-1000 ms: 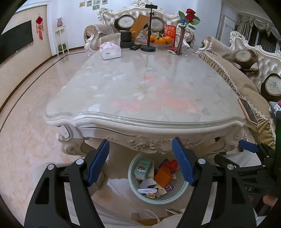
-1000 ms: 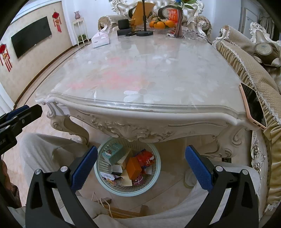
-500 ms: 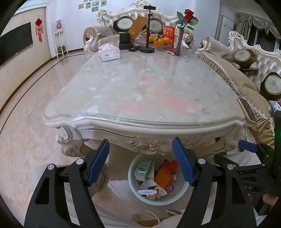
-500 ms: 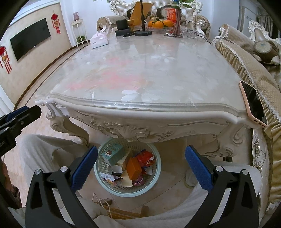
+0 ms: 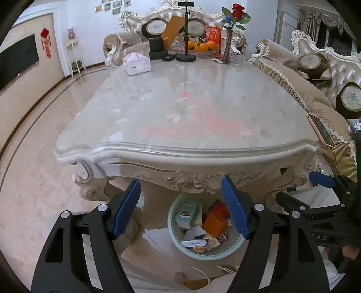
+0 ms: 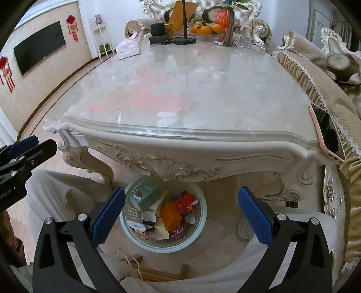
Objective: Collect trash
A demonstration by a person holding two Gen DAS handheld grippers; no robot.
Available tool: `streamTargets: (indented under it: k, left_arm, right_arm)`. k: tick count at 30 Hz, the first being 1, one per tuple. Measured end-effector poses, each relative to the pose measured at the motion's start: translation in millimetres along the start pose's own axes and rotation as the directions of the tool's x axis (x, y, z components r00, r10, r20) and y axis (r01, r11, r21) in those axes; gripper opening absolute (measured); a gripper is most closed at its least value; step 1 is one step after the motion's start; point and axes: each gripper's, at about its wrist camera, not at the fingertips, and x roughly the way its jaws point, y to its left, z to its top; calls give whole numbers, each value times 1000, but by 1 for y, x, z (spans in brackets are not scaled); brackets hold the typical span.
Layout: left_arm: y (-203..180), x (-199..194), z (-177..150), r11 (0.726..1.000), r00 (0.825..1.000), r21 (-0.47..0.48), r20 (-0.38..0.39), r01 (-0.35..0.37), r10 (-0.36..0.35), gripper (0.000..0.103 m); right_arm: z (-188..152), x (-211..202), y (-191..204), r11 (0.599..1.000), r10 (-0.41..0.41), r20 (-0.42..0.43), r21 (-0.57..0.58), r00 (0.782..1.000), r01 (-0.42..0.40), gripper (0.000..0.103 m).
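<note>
Both grippers, left gripper (image 5: pixel 180 205) and right gripper (image 6: pixel 180 216), remain wide apart, fingers empty; view barely shifted. Trash basket (image 6: pixel 200 227) sits under tabletop (image 5: pixel 191 112), at 6 o'clock; collection appears complete.

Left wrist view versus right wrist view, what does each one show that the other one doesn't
Only the left wrist view shows the red roses, the framed pictures on the wall and the right gripper at its edge. Only the right wrist view shows the left gripper at its edge. Both show the table, the trash basket beneath it, the tissue box, the oranges and the pink phone. Both jaws are open and empty.
</note>
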Motion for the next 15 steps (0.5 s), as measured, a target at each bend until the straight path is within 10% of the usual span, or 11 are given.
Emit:
streamTargets:
  k: [8,15]
  left_arm:
    - [8,5,-3,992,994,-71,-18,109,-110,72]
    - [11,-2,-3,993,997,-92,31,73,-70,78]
  right_arm:
    - [-1,1,3,1000,-7,-3,-7,1000,7,96]
    - [-1,4,4,1000,-6,-11,-8,1000,6,96]
